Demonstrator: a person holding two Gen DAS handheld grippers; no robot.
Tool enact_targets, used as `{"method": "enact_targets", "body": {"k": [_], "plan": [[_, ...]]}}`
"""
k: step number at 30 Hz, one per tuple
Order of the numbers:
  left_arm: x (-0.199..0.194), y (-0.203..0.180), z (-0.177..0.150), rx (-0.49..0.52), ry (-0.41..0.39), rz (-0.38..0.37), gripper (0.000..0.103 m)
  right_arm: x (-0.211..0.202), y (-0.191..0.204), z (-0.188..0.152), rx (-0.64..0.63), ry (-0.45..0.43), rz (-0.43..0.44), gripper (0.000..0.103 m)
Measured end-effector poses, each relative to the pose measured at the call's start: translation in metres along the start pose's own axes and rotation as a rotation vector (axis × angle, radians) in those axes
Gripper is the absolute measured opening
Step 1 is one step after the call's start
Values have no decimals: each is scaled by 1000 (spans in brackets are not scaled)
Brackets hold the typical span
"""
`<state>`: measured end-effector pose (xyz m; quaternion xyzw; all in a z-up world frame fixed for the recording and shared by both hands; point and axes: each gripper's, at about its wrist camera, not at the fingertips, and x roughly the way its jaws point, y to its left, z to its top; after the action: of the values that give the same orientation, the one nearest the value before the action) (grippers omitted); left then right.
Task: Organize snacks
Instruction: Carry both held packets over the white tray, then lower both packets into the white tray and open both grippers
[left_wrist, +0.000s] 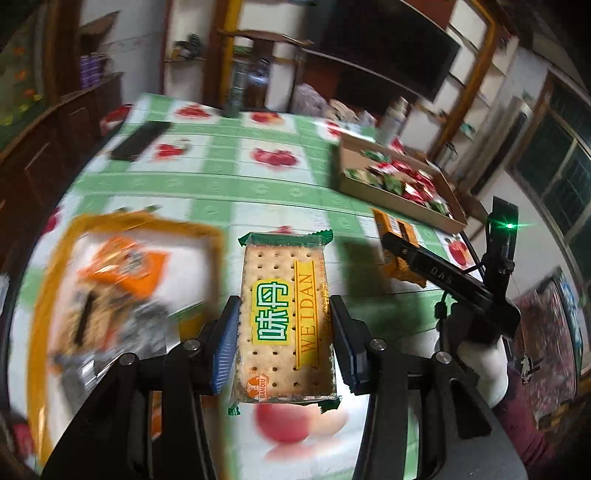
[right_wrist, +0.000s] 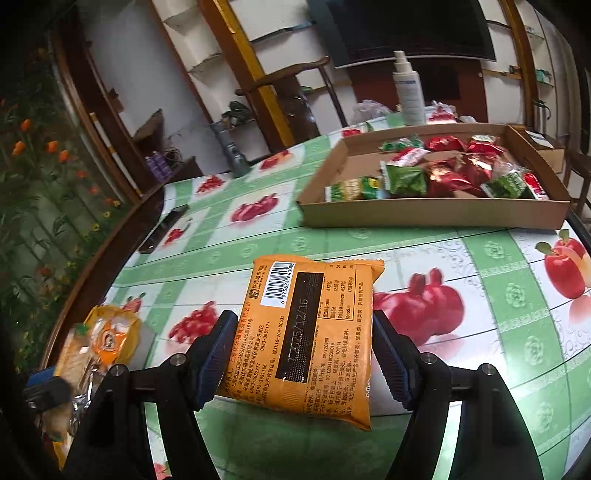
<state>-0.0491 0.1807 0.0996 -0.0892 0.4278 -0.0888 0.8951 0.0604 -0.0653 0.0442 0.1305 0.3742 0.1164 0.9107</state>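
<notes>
My left gripper (left_wrist: 284, 332) is shut on a clear-wrapped cracker pack (left_wrist: 286, 314) with a yellow-green label, held above the table. My right gripper (right_wrist: 304, 350) is shut on an orange snack packet (right_wrist: 306, 339), barcode side up, also above the table. That gripper and its orange packet (left_wrist: 397, 240) show at the right of the left wrist view. A cardboard tray (right_wrist: 424, 214) with several red and green snack packs stands at the far right of the table; it also shows in the left wrist view (left_wrist: 391, 195). A yellow-rimmed tray (left_wrist: 55, 258) with orange packets lies at the left, blurred.
The round table (right_wrist: 258, 236) has a green and white fruit-print cloth. A dark remote (right_wrist: 162, 229) lies at its far left. A grey bottle (right_wrist: 232, 151) and a white spray bottle (right_wrist: 406, 88) stand at the far edge. A wooden chair (right_wrist: 291, 92) is behind.
</notes>
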Motion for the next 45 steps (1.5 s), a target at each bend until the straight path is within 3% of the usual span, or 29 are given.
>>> {"method": "enact_targets", "body": {"k": [7,13,26,34,36,45], "plan": [[-37,63,-39,-124,-37,61,45,-16,41,-13,-44,-2,67,74],[-45,102,-63,-205,-57,77,45,-33,105,-27,-154,31,157,73],[-42,148,-91,-299,-67,94,45,-35,222,-96,-360,192,354,73],[-34,157,-95,-326,-61,104,46,-13,243,-119,-358,267,386,73],[-35,159,-96,-339,-67,100,53,-7,242,-123,-354,280,383,73],[-51,158,-95,-366,-124,86,65,-13,244,-126,-361,245,398,76]]}}
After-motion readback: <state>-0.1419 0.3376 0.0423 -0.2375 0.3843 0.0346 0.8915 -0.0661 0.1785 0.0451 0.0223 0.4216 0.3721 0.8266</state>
